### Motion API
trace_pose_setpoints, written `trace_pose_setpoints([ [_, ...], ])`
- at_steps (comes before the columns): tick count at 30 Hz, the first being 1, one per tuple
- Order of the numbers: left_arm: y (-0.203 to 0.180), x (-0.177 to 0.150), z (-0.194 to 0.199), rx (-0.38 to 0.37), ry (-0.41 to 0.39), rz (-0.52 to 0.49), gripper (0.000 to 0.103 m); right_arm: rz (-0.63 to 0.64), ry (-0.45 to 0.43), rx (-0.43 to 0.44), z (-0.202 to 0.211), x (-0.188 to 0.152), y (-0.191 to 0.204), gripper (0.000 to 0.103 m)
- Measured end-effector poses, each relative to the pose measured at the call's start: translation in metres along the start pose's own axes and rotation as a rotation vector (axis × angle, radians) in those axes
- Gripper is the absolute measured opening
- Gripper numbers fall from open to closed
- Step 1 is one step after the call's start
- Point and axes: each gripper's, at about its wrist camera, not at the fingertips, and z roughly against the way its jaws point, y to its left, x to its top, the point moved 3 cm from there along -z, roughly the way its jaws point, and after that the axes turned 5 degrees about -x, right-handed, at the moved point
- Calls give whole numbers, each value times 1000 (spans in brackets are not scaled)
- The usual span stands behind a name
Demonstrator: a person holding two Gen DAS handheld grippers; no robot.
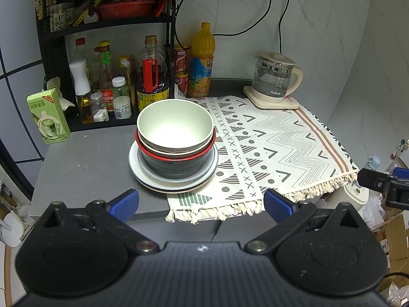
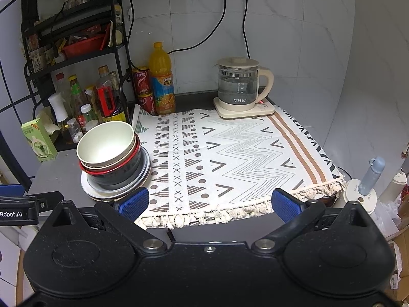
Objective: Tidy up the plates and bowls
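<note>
Counter (image 1: 84, 166) holds three bowls (image 1: 175, 125), stacked plates (image 1: 173, 179).

Both cameras sit low at the front edge of the counter (image 1: 84, 163), each peering out over its own black gripper body and between two blue pads, angled slightly downward toward the tiled back wall. The left wrist view stands just in front of the stack of dishes (image 1: 173, 151), which fills its middle, near and large. The right wrist view is off to the right, squarely facing the patterned cloth (image 2: 230, 153), with the stack (image 2: 112, 161) pushed to its left side. Both take in the rack (image 1: 102, 25), the bottles, the orange juice (image 1: 202, 61), the kettle (image 1: 276, 79) and the wall sockets. Each catches the edge of the other gripper at its side.
</note>
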Motion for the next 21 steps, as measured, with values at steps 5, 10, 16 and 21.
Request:
trace_pose_setpoints([
  [5, 0, 0, -1, -2, 1, 7, 103, -3, 0, -1, -1, -1, -3, 103],
  [10, -1, 1, -2, -4, 4, 2, 103, -5, 0, -5, -3, -1, -6, 103],
  [16, -3, 2, -5, -10, 11, -10, 103, -7, 1, -8, -3, -1, -9, 103],
  [21, -5, 3, -6, -13, 14, -10, 103, -12, 3, -12, -4, -1, -11, 103],
])
